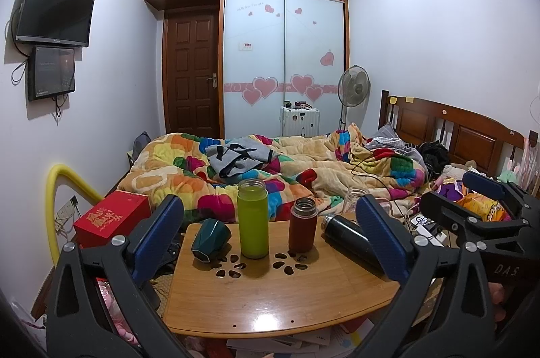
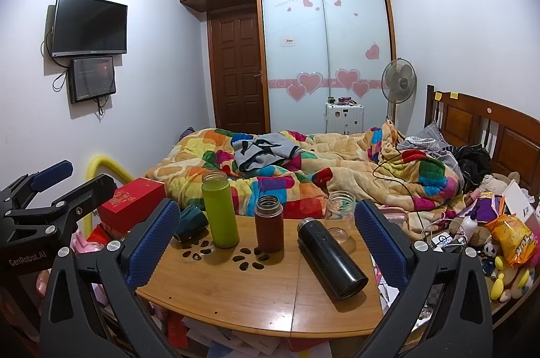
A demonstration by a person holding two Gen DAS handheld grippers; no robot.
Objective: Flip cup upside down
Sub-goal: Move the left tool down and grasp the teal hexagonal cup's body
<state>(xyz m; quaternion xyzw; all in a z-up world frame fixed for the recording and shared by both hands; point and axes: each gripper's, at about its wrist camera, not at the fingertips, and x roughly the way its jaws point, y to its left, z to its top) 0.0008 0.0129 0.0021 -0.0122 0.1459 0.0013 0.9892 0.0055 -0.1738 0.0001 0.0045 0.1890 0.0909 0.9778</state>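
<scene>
Closest thing in both views is the grippers themselves. The left gripper (image 1: 270,236) has its blue pads spread wide with nothing between them, and the right gripper (image 2: 266,240) is the same, wide apart and empty. Both hang back at the near edge of the little bamboo table (image 1: 270,300), not touching anything on it.

On the table there's a whole lineup: a green bottle (image 1: 252,218) standing upright with no lid, a red-brown bottle (image 1: 303,223) upright next to it, also open on top, a black flask (image 2: 329,258) lying on its side toward the right, and a clear glass jar (image 2: 341,208) at the far right edge, upright as far as I can tell.

The cup I'd bet on for the task is the dark teal cup (image 1: 211,235) on the far left of the table. It's tipped over on its side or leaning, with what looks like its base toward the left camera, though I can't say for sure. In the right view the left pad hides most of it.

Progress-wise: basically nothing done yet. No cup is held and none sits mouth-down. Still left is the whole reach, grab, turn over and set down. The left gripper looks nearer to that cup.
</scene>
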